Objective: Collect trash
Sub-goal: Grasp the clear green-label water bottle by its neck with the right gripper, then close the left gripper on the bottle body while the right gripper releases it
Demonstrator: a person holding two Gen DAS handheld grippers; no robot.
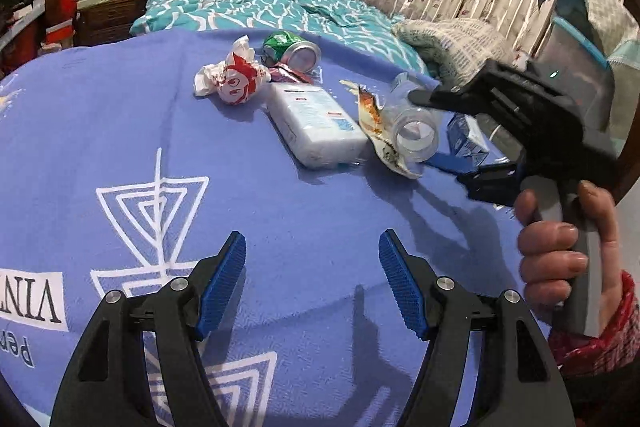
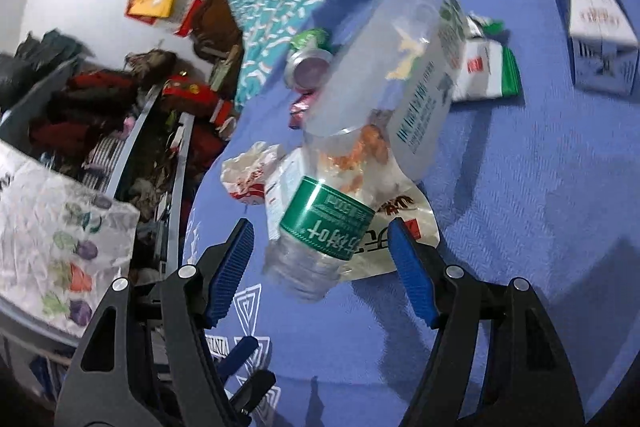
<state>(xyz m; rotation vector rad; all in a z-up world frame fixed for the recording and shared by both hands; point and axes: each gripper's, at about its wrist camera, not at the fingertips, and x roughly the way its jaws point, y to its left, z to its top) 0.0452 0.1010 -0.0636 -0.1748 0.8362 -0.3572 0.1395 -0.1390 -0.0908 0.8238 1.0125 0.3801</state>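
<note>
Trash (image 1: 316, 115) clustered on blue blanket (image 1: 120, 131)

Both wrist views look obliquely down at the blue blanket (image 1: 120, 131); both share the clear bottle (image 2: 360, 147), seen nearer from the right.

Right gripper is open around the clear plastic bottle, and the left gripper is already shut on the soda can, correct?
Not quite. The left gripper is open and empty over the blue blanket, as the left wrist view shows; the soda can lies untouched farther back. The right gripper is open around the bottle.

violet blanket (image 1: 300, 227), green-banded clear bottle (image 2: 340, 187)
</note>
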